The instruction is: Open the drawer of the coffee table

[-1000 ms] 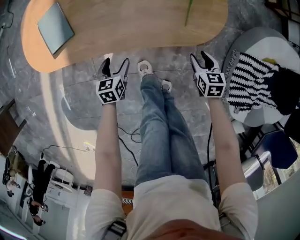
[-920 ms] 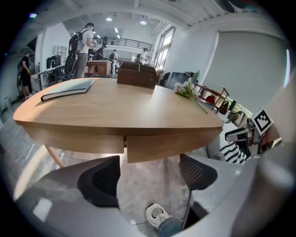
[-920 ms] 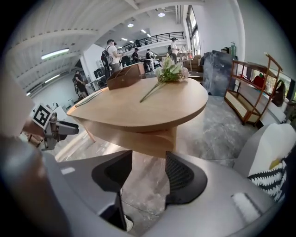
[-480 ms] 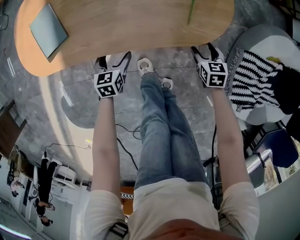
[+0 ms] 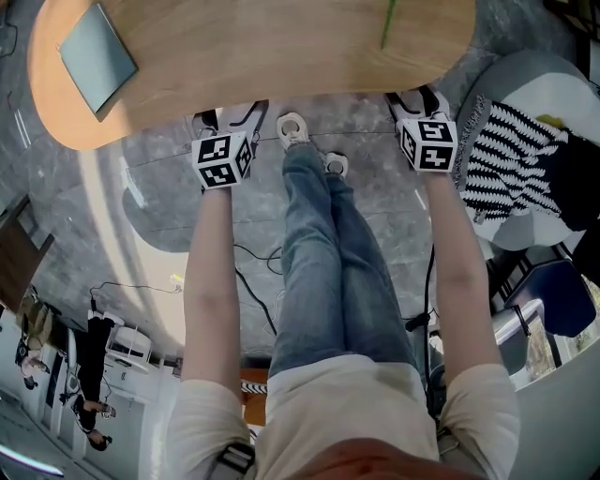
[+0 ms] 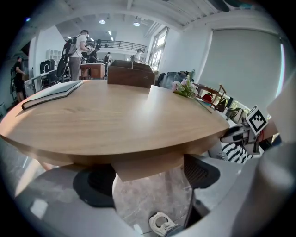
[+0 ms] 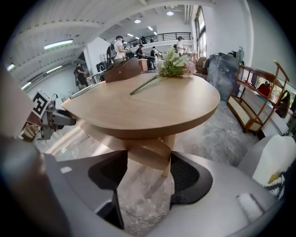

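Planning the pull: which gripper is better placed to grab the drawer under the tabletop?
Left, narrowly. Both grippers' jaws have just been opening. The left gripper frames the drawer panel squarely between its pads; the right gripper meets only its curved end.

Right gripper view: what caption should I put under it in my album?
Right gripper, jaws just opened, framing but not gripping the wooden panel under the coffee table, a flower on top.

On coffee table (image 5: 262,47), notebook (image 5: 97,58) at left end, flower stem (image 5: 385,23) toward right end
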`<state>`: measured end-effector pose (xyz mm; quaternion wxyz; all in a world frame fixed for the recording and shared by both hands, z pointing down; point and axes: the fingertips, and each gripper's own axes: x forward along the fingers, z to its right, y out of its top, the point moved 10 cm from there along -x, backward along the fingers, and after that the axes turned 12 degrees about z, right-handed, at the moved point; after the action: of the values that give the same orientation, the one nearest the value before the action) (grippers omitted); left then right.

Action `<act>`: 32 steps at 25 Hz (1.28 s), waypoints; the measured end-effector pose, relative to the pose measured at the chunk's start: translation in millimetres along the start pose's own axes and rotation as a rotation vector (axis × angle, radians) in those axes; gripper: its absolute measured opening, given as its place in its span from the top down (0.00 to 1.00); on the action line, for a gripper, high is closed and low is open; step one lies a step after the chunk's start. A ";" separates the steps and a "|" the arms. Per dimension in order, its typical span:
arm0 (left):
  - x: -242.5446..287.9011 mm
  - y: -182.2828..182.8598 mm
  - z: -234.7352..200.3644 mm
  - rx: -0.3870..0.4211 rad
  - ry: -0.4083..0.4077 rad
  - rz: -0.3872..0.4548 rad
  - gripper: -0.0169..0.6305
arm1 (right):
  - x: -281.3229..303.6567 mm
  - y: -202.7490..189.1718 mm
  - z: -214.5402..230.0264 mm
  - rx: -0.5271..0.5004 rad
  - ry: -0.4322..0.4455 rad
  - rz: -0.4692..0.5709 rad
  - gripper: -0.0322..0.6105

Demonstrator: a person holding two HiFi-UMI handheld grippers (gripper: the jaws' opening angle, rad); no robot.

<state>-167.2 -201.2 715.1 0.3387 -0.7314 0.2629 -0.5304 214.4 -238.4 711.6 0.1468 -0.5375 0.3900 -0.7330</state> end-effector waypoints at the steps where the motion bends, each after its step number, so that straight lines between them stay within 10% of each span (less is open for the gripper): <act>1: 0.1 0.1 0.3 0.001 0.002 -0.001 0.26 | 0.0 -0.2 -0.3 0.001 -0.004 0.004 0.50; 32: -58.4 -49.0 29.6 -0.030 0.024 -0.092 0.26 | -55.3 -50.5 -26.0 0.041 -0.026 -0.082 0.52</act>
<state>-155.2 -120.3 712.0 0.2997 -0.7412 0.2408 -0.5503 222.2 -159.5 708.2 0.1327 -0.5594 0.3506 -0.7393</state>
